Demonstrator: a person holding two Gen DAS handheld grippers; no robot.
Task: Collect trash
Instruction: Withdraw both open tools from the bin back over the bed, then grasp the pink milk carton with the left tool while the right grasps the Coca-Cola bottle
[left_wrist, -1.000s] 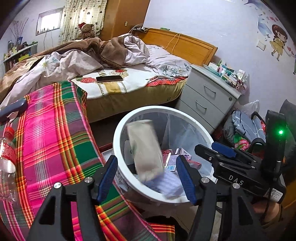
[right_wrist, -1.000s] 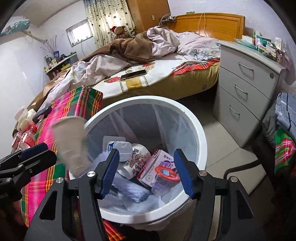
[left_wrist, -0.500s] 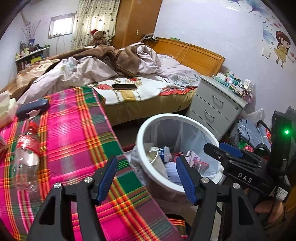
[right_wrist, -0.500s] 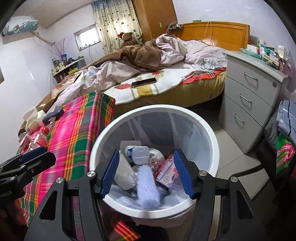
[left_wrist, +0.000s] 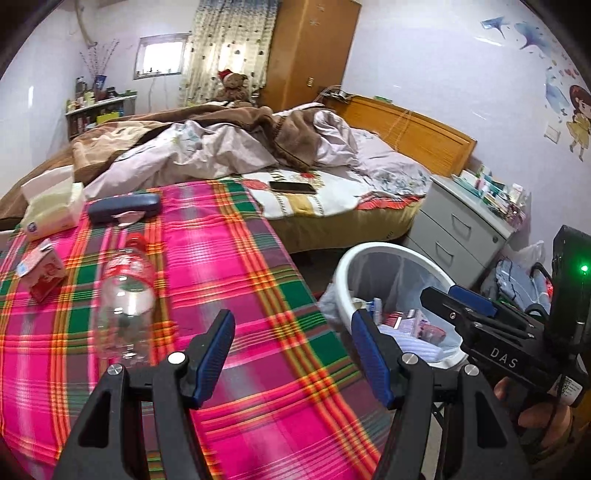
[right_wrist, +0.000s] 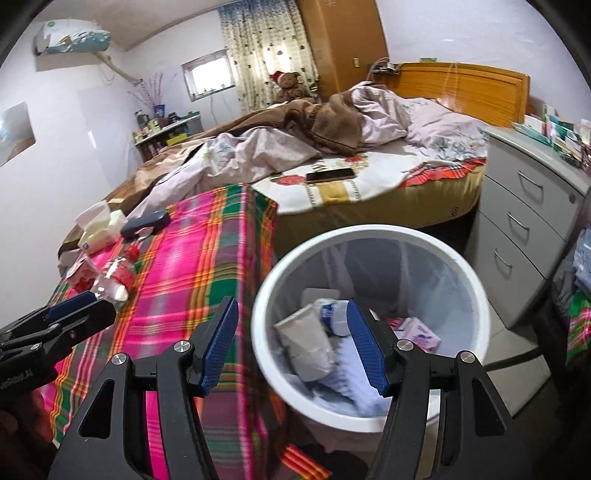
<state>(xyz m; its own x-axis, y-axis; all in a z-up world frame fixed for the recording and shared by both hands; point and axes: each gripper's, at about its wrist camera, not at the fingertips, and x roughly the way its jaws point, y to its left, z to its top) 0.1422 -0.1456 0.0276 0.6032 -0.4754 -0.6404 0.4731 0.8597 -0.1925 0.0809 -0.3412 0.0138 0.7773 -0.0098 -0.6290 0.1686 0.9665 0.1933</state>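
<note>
Both the left tool (left_wrist: 291, 354) and right tool (right_wrist: 291, 343) are spread wide, gripping nothing.

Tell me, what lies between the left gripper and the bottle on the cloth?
Nothing: in the left wrist view only bare plaid cloth lies between the open left gripper and the bottle.

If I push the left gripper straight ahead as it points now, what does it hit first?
Probably the plaid tablecloth: the open left gripper aims down at bare cloth. The plastic bottle lies left of that line, the trash bin right. Depth is uncertain.
</note>
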